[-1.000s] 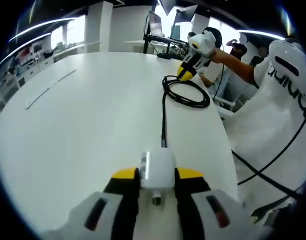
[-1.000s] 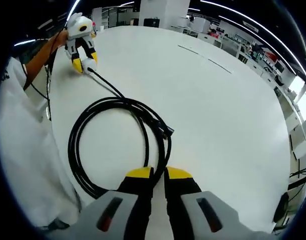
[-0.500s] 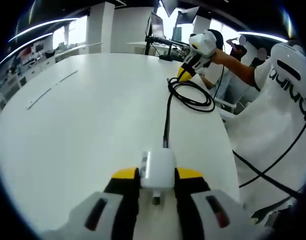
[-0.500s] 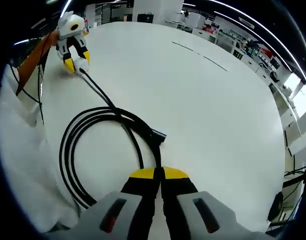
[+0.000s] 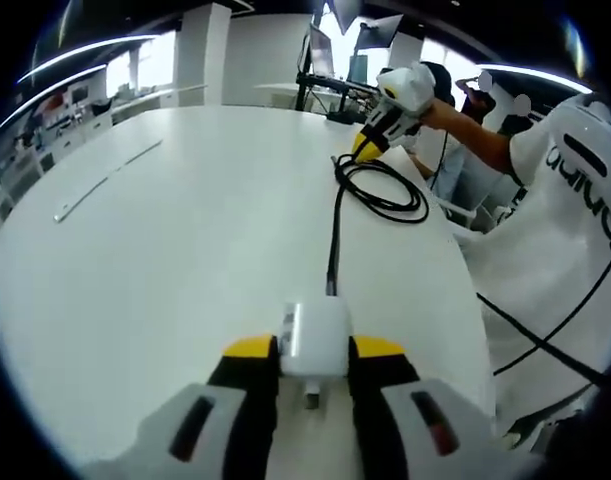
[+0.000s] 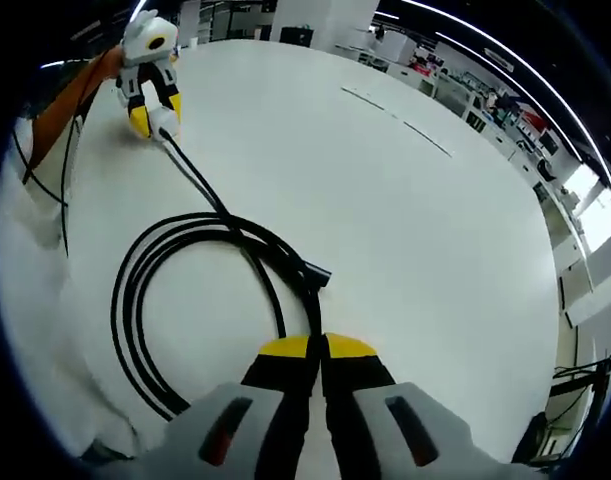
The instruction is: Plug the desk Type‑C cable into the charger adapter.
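Holding the charger adapter between the yellow tips of my left claw, I see the small white block low in the middle of the left gripper view, pinched on its two sides. A black cable runs from its far face up the frame, so one end looks already seated there, though the joint itself is too small for me to be sure. The cable goes on to a loose coil in the upper right of that frame, on the white worktop, where the right claw comes down on it.

In the right gripper view, my right claw has its tips pressed together at the bottom centre, and the cable disappears between them, so I judge it is pinching the cable just behind the free plug, which lies just above the tips. The coil spreads to the lower left, and the left claw with the adapter sits in the upper left.

I judge the step in hand is the grip on the plug end. The next move calls for lifting this plug without dragging the whole coil, turning it toward the adapter, and bringing both claws together while the left one keeps the block steady. The loops may catch and pull.
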